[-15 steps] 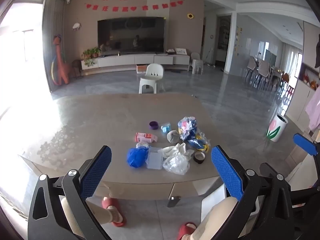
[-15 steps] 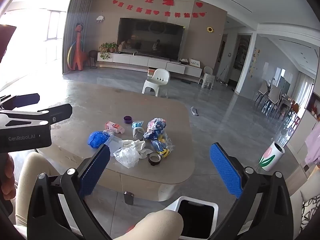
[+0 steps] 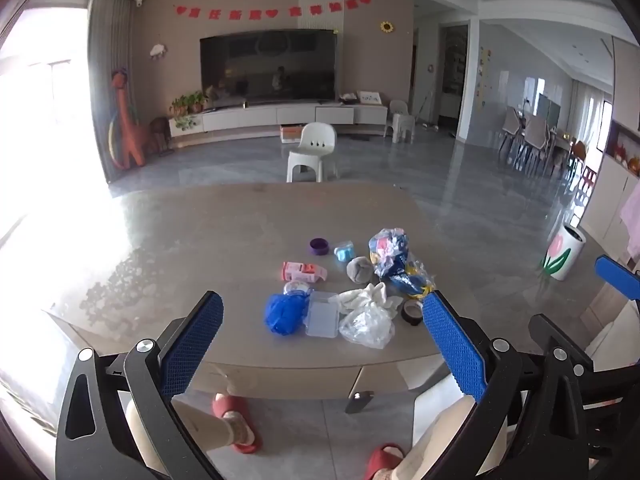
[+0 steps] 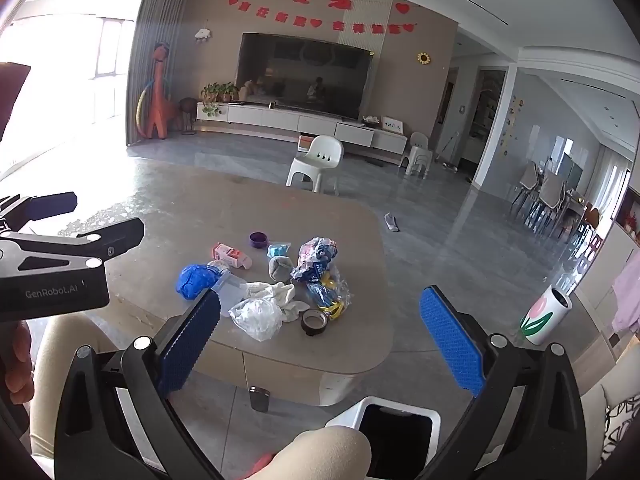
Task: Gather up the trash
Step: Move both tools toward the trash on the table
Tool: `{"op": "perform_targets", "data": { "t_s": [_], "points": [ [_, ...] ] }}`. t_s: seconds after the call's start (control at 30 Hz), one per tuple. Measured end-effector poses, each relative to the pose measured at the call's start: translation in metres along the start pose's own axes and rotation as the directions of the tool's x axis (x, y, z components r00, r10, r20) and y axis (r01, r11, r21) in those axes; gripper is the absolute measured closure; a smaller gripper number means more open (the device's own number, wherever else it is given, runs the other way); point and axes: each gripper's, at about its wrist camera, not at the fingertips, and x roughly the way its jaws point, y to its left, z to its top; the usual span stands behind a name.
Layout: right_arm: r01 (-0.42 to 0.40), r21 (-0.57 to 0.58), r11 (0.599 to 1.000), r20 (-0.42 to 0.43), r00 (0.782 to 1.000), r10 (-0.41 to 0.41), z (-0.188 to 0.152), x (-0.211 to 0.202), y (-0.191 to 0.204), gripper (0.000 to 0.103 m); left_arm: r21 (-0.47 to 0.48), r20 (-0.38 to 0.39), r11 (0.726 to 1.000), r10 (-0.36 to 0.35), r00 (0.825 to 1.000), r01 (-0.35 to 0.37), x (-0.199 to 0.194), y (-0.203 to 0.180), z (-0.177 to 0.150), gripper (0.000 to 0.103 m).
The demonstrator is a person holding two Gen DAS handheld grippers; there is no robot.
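Note:
A heap of trash lies on the beige coffee table (image 3: pixel 200 248): a blue crumpled bag (image 3: pixel 285 314), a clear plastic box (image 3: pixel 322 319), a clear plastic bag (image 3: pixel 366 326), a white cloth (image 3: pixel 368 296), a black tape roll (image 3: pixel 412 312), a grey ball (image 3: pixel 359 269), a colourful wrapper bundle (image 3: pixel 388 248), a pink carton (image 3: pixel 302 271) and a purple cap (image 3: pixel 319 246). My left gripper (image 3: pixel 322 296) hovers open in front of the table's near edge, holding nothing. My right gripper (image 4: pixel 320 294) is open too, short of the heap. A white bin (image 4: pixel 394 424) stands open below it.
The person's legs in red slippers (image 3: pixel 236 420) are under the table's near edge. A flower-painted bin (image 3: pixel 562 252) stands on the floor at right. A white plastic chair (image 3: pixel 312 152) is beyond the table. A sock (image 4: pixel 391 222) lies on the floor.

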Motion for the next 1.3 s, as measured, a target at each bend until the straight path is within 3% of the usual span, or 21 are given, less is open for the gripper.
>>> {"op": "perform_targets", "data": {
  "t_s": [0.37,0.9,1.2,1.3],
  "points": [
    [-0.012,-0.001,1.000,-0.010,1.000,0.012,0.010,0.021,0.002,0.003,-0.006,-0.023,1.000,-0.003,1.000,0.003,0.028,0.011,-0.003,0.005],
    [-0.041,-0.018,0.999,-0.051,0.998,0.040,0.027,0.078,0.017,0.003,-0.017,-0.035,0.999,0.029,0.999,-0.030,0.076,0.027,0.001,0.005],
    [-0.062,-0.022,0.998,-0.060,0.996,0.061,0.024,0.116,0.021,0.003,-0.025,-0.045,1.000,0.014,0.999,-0.015,0.108,0.037,-0.003,0.005],
    [-0.065,-0.012,0.998,-0.068,0.996,0.064,0.019,0.132,0.025,0.003,0.012,-0.044,0.999,0.048,0.998,-0.047,0.120,0.038,-0.005,0.005]
  ]
}}
